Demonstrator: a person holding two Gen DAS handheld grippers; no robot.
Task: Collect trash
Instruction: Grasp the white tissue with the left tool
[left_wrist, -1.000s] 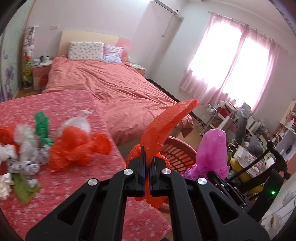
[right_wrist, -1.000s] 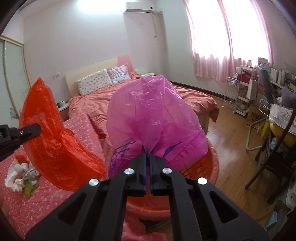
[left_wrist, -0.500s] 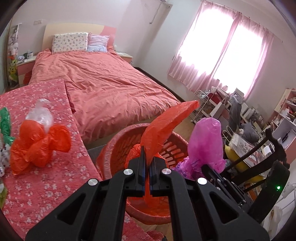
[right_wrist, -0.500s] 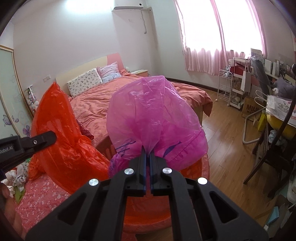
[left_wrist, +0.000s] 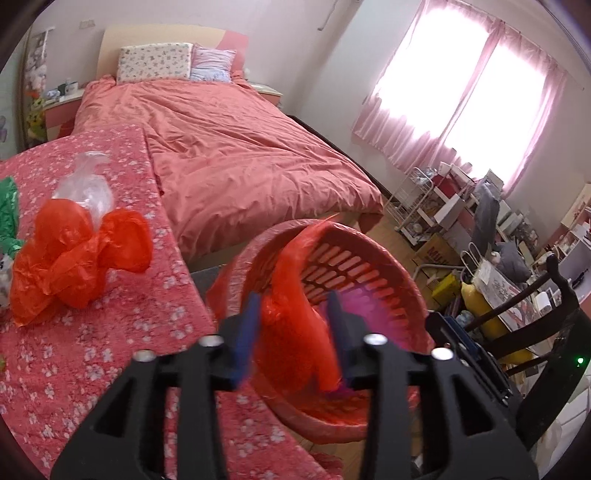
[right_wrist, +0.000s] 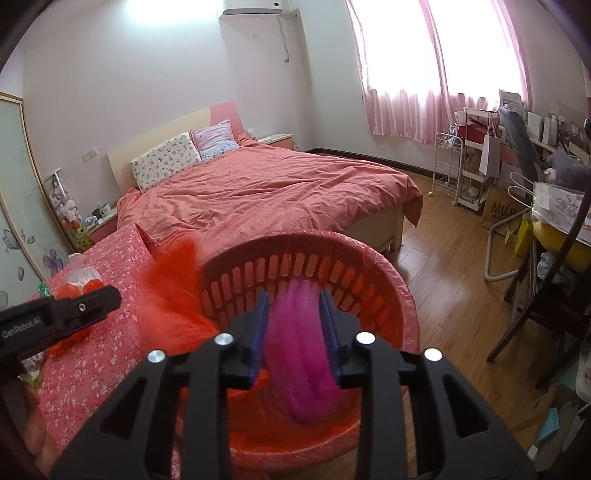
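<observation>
A red slatted basket (left_wrist: 369, 258) (right_wrist: 402, 295) lined with red plastic stands beside the flowered table. My left gripper (left_wrist: 293, 314) is open over it; a red plastic bag (left_wrist: 295, 332) drops, blurred, between its jaws into the basket. My right gripper (right_wrist: 291, 314) is open over the basket; a magenta plastic bag (right_wrist: 303, 354) falls, blurred, between its jaws. The red bag also shows as a blur in the right wrist view (right_wrist: 173, 291). On the table lie another red bag (left_wrist: 77, 258), a clear bag (left_wrist: 86, 184) and a green bag (left_wrist: 7, 210).
The table with the red flowered cloth (left_wrist: 92, 350) is at the left. A bed with a salmon cover (left_wrist: 240, 147) lies behind. A dark chair (right_wrist: 546, 302), a white trolley (right_wrist: 461, 170) and a cluttered desk stand at the right on the wooden floor.
Both grippers have opened and let go of their bags. The red and the magenta bag are dropping into the basket. Both grippers have tilted down toward the basket.
</observation>
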